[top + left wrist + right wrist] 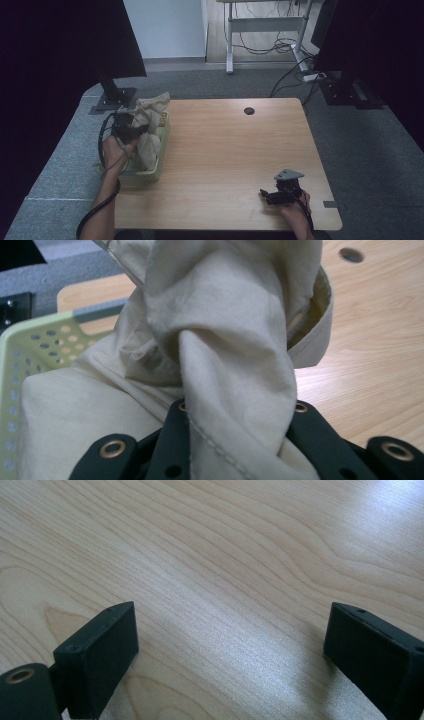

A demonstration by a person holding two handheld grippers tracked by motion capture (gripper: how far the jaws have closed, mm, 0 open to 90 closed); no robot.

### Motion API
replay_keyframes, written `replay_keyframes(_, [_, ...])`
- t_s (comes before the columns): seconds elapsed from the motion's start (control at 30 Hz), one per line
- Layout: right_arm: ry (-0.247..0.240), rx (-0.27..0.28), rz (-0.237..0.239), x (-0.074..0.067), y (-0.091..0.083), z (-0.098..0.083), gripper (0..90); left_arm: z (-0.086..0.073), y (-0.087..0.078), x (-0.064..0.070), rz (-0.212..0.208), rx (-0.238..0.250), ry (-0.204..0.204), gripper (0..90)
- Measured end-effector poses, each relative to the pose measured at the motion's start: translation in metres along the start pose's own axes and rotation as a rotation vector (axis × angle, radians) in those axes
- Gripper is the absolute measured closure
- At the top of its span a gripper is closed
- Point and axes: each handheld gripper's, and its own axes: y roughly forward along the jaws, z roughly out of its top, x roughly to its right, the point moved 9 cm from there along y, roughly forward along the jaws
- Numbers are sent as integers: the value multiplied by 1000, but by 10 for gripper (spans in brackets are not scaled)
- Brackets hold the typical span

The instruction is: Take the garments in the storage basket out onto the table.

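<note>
Grey carpet surrounds a pale wooden table (235,150), with dark monitor stands beyond its far corners and a small round hole (249,111) near the far edge. From the high view, a light green basket (148,174) sits along the left edge of the tabletop, and a beige cloth (150,112) rises out of it, bunched and lifted. The left gripper (136,129) is clamped on the cloth above the basket. Near the front right corner, the right gripper (264,194) rests low over bare wood.

Seen from the left gripper view, the cloth (225,340) hangs twisted, with a stitched fold pinched between the two black jaws; the basket (35,340) wall with its holes lies to the left.

Along the right gripper view, the right gripper (230,645) has its jaws spread wide apart, with nothing but wood grain between them.
</note>
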Motion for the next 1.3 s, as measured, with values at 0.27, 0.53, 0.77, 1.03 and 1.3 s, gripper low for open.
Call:
replay_keyframes(0.27, [0,1,1,0,0,0,70,16,-10,23,-33,27,32,788])
replay_keyframes(0.53, [-1,0,2,0,0,0,70,34,-18,48,-68,60,59,789])
replay_keyframes(0.77, [-1,0,3,0,0,0,70,47,-20,78,-107,75,101,788])
replay_keyframes(1.03, [-3,2,7,-1,0,0,71,59,-15,115,-164,88,136,788])
replay_keyframes(1.3, [-6,1,9,-1,0,0,71,67,-6,151,-235,101,155,788])
